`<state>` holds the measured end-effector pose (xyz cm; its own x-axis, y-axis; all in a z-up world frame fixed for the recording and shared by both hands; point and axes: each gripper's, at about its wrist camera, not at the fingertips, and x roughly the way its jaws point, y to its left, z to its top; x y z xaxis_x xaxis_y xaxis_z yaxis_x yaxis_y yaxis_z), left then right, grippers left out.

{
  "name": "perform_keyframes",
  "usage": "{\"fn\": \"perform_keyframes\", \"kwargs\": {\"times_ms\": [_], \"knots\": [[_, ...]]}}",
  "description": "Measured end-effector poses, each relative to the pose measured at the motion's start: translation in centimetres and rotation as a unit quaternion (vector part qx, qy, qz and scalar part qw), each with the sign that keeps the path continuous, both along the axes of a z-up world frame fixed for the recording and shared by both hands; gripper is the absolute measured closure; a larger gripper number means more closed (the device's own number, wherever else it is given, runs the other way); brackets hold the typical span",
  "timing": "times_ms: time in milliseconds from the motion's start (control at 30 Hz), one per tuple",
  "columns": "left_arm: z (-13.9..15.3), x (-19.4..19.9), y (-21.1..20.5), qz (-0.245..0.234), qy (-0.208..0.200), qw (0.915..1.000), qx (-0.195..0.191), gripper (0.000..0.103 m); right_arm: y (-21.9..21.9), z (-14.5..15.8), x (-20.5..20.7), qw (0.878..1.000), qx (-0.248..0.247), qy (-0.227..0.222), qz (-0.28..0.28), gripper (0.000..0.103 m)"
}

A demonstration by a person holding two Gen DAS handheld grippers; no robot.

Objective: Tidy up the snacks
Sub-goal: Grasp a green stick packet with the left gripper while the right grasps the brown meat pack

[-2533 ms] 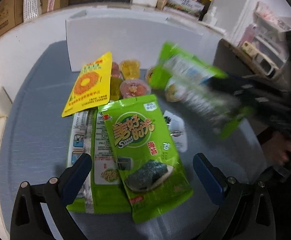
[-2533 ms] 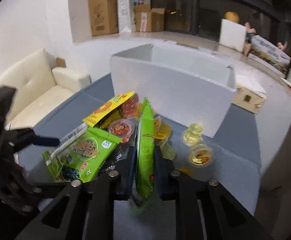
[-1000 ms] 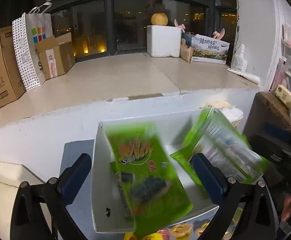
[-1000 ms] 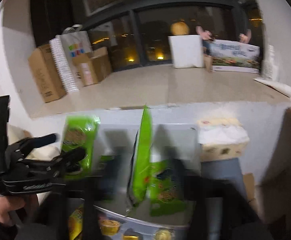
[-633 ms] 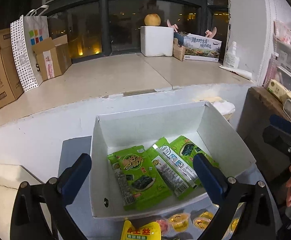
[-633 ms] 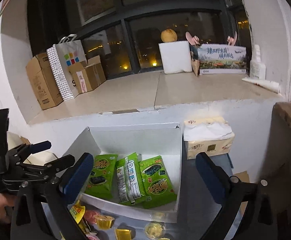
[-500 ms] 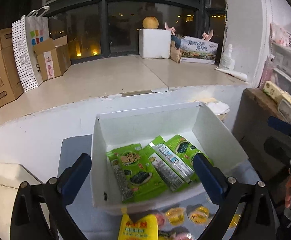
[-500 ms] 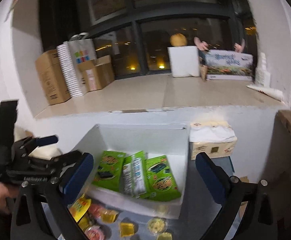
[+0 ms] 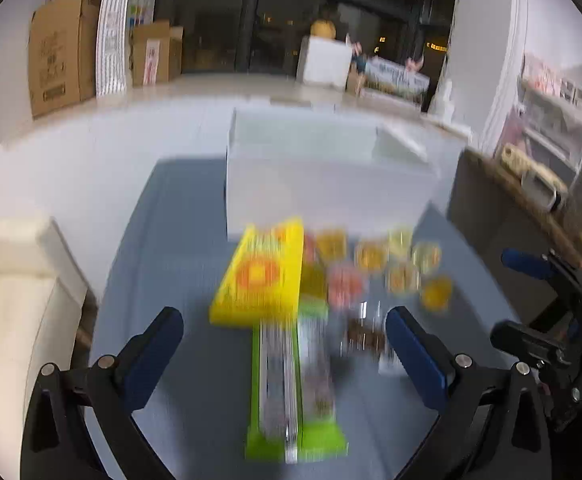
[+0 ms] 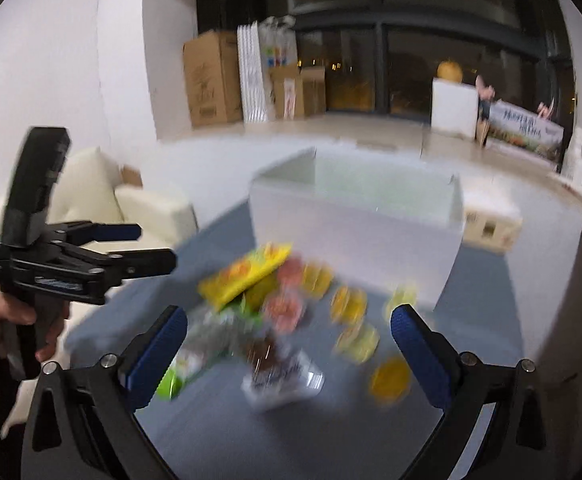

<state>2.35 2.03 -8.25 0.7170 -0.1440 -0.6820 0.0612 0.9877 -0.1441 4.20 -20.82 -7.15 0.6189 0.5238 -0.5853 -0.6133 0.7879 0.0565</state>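
Observation:
Both views are motion-blurred. A white box (image 9: 323,176) stands at the back of the blue-grey table (image 9: 171,240); its inside is hidden. In front of it lie a yellow packet (image 9: 263,276), a green seaweed packet (image 9: 291,392), a small clear packet (image 9: 365,340) and several jelly cups (image 9: 371,256). My left gripper (image 9: 283,344) is open and empty above the green packet. My right gripper (image 10: 289,348) is open and empty above the clear packet (image 10: 281,376), with the yellow packet (image 10: 247,276), jelly cups (image 10: 349,304) and box (image 10: 355,220) beyond.
A cream sofa (image 9: 7,300) sits left of the table. A wooden shelf (image 9: 503,208) stands at the right. Cardboard boxes (image 9: 57,48) and a paper bag line the window ledge behind. The left gripper also shows in the right wrist view (image 10: 147,248).
Both grippers dropped green packets into the white box, then pulled back and down; they now hover open over the snacks left on the table.

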Motion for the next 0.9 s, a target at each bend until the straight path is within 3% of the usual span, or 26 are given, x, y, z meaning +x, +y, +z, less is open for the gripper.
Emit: {"fn": "perform_keyframes", "kwargs": {"times_ms": [200, 667, 833, 900], "knots": [[-2.7, -2.2, -0.8, 0.000, 0.027, 0.9996, 0.001, 0.000, 1.1, -2.8, -0.7, 0.999, -0.039, 0.017, 0.030, 0.000], [-2.9, -2.7, 0.0, 0.007, 0.031, 0.9994, -0.012, 0.000, 6.4, -8.1, 6.6, 0.990, -0.094, 0.072, 0.078, 0.000], [-3.4, -2.7, -0.1, 0.006, 0.037, 0.9993, -0.009, 0.000, 8.2, -9.9, 7.1, 0.983, -0.130, 0.088, 0.096, 0.000], [-3.7, -2.6, 0.0, 0.005, 0.041, 0.9991, -0.013, 0.000, 8.4, -10.1, 7.0, 0.982, -0.128, 0.093, 0.103, 0.006]]}}
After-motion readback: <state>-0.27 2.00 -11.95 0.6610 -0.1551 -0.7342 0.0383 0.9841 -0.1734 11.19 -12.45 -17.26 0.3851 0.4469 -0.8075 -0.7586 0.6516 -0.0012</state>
